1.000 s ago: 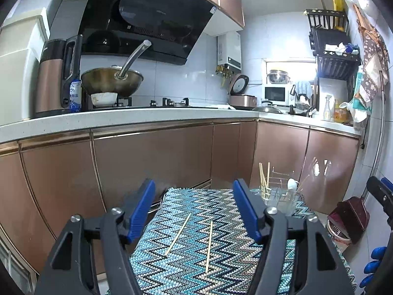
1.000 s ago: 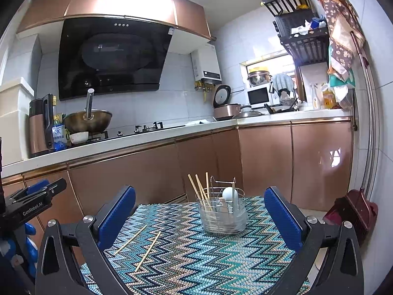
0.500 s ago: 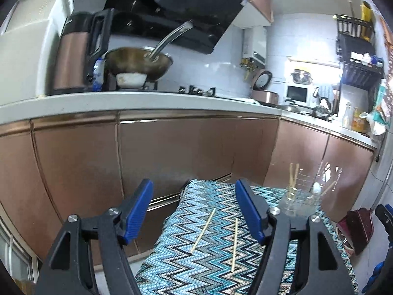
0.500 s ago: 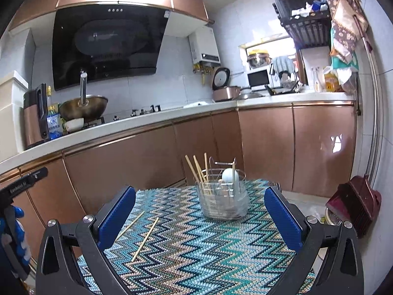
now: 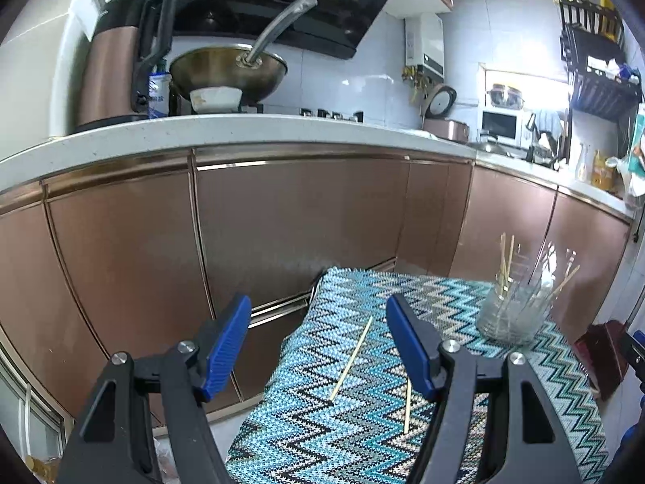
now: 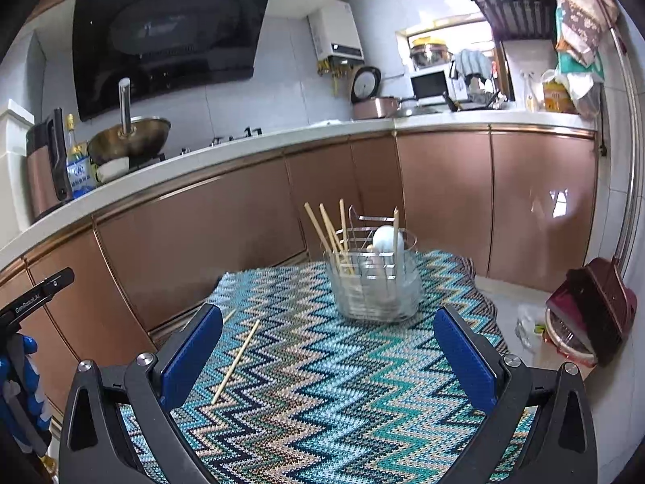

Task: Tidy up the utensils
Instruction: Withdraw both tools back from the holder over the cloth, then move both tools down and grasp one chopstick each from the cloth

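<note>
Left hand-held gripper (image 5: 318, 347) gapes empty over chopsticks (image 5: 351, 357); we're lining up w/ one for the holder (image 5: 514, 308).

Your tabletop, covered by a zigzag-patterned blue knit cloth (image 6: 322, 383), carries two loose wooden chopsticks (image 5: 350, 357) and a clear wire-framed utensil holder (image 6: 373, 282).

Only thing I can actually read is "GenRobot.AI" printed on the left gripper (image 6: 24, 306) body, far left of the utensil holder (image 6: 373, 278). Bottle label's too blurry.
</note>
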`<action>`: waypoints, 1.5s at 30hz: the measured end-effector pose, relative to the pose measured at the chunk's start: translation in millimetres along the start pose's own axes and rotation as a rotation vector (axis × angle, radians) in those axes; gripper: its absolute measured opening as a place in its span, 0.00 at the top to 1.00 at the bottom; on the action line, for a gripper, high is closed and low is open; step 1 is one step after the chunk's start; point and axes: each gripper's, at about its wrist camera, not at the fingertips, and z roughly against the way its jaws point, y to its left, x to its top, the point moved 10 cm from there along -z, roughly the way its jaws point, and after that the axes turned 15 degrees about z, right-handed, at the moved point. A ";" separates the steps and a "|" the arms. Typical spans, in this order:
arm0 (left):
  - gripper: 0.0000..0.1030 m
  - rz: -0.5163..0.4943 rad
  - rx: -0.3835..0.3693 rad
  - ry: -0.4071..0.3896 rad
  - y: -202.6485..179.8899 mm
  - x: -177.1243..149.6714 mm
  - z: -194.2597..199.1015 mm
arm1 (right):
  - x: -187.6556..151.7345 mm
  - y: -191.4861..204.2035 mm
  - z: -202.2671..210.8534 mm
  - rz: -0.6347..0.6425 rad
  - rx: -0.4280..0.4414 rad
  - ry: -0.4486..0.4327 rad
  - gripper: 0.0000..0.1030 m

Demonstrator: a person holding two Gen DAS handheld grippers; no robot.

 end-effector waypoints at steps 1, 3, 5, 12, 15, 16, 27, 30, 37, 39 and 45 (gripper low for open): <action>0.34 -0.006 0.002 0.007 -0.8 -2.4 -3.1 | -1.1 2.6 -3.8 0.003 0.004 0.010 0.00; 0.34 -0.022 0.005 0.024 -2.3 -8.7 -10.5 | -5.0 7.4 -10.7 0.010 0.017 0.031 0.00; 0.34 -0.037 0.008 0.042 -2.9 -15.1 -19.1 | -8.0 13.1 -18.7 0.021 0.022 0.054 0.00; 0.34 -0.058 0.015 0.102 -1.6 -31.2 -48.1 | -16.3 29.6 -43.6 0.060 0.035 0.124 0.00; 0.34 -0.063 0.020 0.116 0.7 -34.0 -58.5 | -18.1 39.6 -54.5 0.083 0.044 0.152 0.00; 0.34 -0.064 0.021 0.120 1.4 -34.6 -61.9 | -18.4 43.9 -58.8 0.093 0.049 0.162 0.00; 0.34 -0.108 0.047 0.171 14.0 -37.0 -114.9 | -17.4 96.2 -111.9 0.166 0.154 0.272 0.00; 0.34 -0.139 0.041 0.217 12.8 -39.0 -135.9 | -18.9 110.9 -137.8 0.163 0.211 0.330 0.06; 0.34 -0.123 -0.077 0.475 -1.9 -57.9 -204.9 | -33.6 135.2 -215.3 0.114 0.341 0.523 0.37; 0.34 -0.113 -0.122 0.562 -11.5 -67.6 -224.0 | -37.8 140.3 -234.3 0.082 0.377 0.565 0.46; 0.35 -0.118 -0.150 0.769 -32.7 -101.2 -269.4 | -54.8 156.6 -276.8 0.058 0.430 0.698 0.69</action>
